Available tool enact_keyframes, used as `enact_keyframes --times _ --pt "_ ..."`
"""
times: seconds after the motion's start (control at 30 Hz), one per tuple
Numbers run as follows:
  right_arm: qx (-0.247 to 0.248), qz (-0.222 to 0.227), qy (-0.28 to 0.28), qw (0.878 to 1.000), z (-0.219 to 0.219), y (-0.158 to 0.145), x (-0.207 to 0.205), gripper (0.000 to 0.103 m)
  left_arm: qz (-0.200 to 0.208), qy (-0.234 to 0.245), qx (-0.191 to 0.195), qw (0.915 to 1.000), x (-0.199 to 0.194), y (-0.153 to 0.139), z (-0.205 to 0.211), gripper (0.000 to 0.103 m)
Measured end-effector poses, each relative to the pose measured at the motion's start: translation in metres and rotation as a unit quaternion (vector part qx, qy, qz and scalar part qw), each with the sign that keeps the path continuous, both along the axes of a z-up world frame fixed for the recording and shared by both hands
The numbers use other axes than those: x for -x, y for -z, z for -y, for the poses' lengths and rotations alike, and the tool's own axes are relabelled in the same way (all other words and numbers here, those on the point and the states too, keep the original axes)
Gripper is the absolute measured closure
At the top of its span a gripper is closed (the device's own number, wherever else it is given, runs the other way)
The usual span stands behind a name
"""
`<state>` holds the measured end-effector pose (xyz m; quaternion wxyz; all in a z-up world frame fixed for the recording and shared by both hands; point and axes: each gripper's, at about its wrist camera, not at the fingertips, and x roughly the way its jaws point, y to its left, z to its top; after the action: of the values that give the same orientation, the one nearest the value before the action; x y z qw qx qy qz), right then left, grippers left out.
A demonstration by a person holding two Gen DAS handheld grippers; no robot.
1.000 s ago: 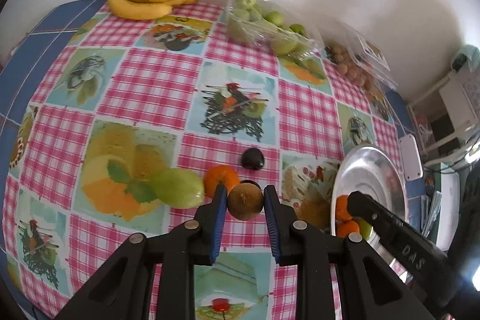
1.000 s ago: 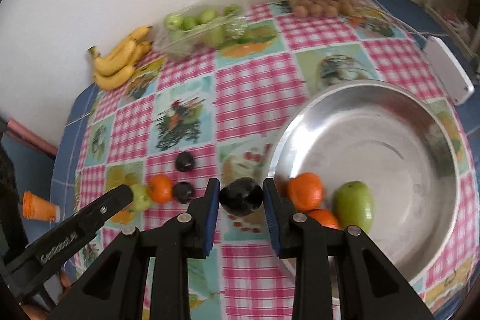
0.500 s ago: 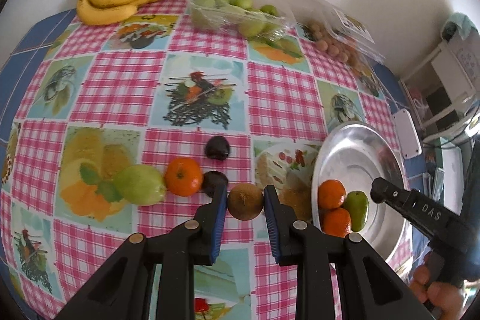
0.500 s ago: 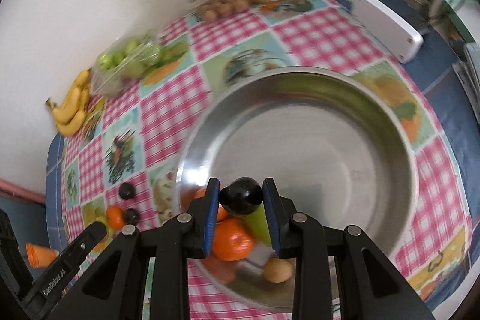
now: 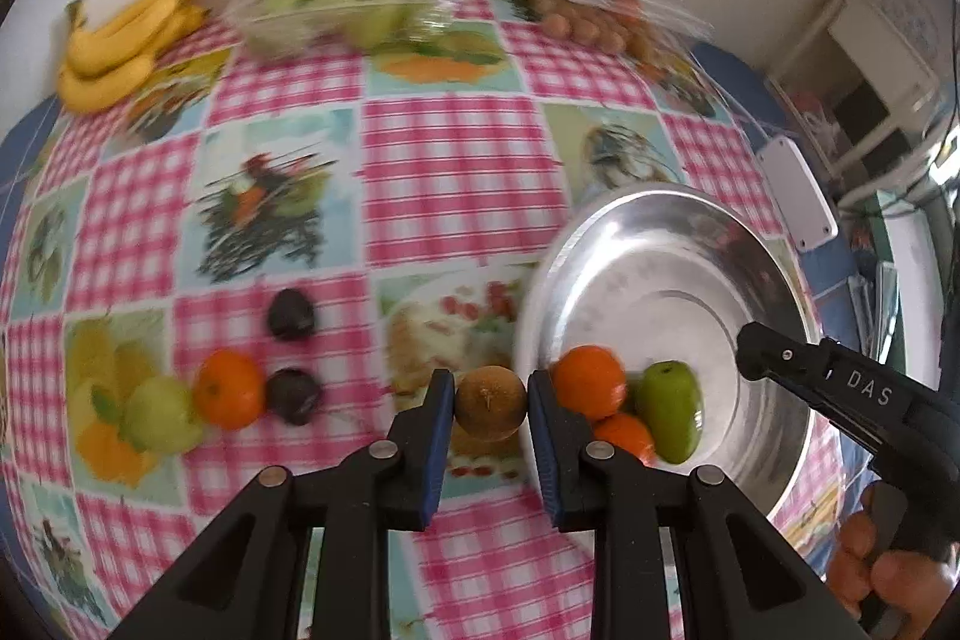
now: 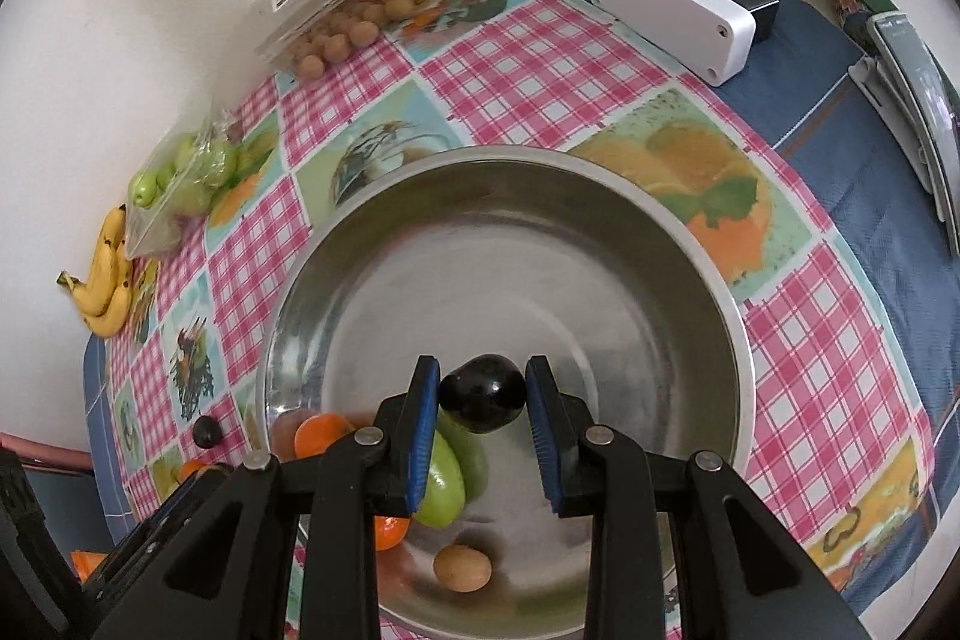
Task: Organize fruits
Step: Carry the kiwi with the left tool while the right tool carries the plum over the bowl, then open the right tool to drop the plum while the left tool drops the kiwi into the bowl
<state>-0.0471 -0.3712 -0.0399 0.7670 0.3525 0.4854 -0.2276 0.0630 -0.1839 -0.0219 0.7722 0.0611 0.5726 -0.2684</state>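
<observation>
My left gripper (image 5: 491,403) is shut on a brown kiwi (image 5: 490,409), held just left of the steel bowl (image 5: 744,244). The bowl holds two oranges (image 5: 589,381) and a green fruit (image 5: 670,410). On the cloth to the left lie an orange (image 5: 229,397), a green fruit (image 5: 161,415) and two dark plums (image 5: 291,315). My right gripper (image 6: 483,397) is shut on a dark plum (image 6: 483,393) above the bowl's inside (image 6: 540,244), over the green fruit (image 6: 443,481), an orange (image 6: 320,432) and a small brown fruit (image 6: 462,568).
Bananas (image 5: 123,40), a clear box of green fruits (image 5: 336,4) and a box of small brown fruits (image 5: 594,16) stand along the far wall. A white device (image 6: 672,16) with a cable lies beyond the bowl on the blue cloth.
Both grippers have moved right. The left one with the kiwi is now at the bowl's edge; the right one with the plum has come lower over the bowl's middle.
</observation>
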Motion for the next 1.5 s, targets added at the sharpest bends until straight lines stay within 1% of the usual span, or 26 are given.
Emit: enact_keyframes --times 0.23,0.43,0.53,0.9,1.23,1.37,1.47,1.5 --pt "-0.010 -0.004 0.008 1.000 0.010 0.009 0.002 0.072 0.017 0.032 -0.011 0.9993 -0.007 -0.002 0.045 0.076" --pt "-0.016 -0.010 0.003 1.000 0.010 0.017 0.003 0.072 0.013 0.044 -0.018 0.9988 -0.011 0.006 0.069 0.076" --pt "-0.009 -0.015 -0.001 1.000 0.009 0.018 0.002 0.072 0.010 0.049 -0.025 0.9984 -0.012 0.014 0.078 0.076" --pt "-0.005 -0.030 -0.007 1.000 0.007 0.027 -0.006 0.072 -0.002 0.049 -0.026 0.9984 -0.015 0.031 0.088 0.076" --pt "-0.005 -0.041 -0.007 0.999 0.008 0.030 -0.009 0.072 -0.007 0.048 -0.022 0.9986 -0.014 0.029 0.086 0.075" --pt "0.002 -0.048 -0.008 0.999 0.007 0.027 -0.009 0.071 -0.011 0.045 -0.019 0.9987 -0.013 0.028 0.084 0.075" --pt "0.009 -0.051 -0.010 0.999 0.006 0.024 -0.011 0.068 -0.010 0.043 -0.020 0.9988 -0.012 0.025 0.081 0.075" --pt "0.012 -0.055 -0.011 0.998 0.006 0.024 -0.011 0.065 -0.011 0.042 -0.019 0.9989 -0.011 0.024 0.081 0.075"
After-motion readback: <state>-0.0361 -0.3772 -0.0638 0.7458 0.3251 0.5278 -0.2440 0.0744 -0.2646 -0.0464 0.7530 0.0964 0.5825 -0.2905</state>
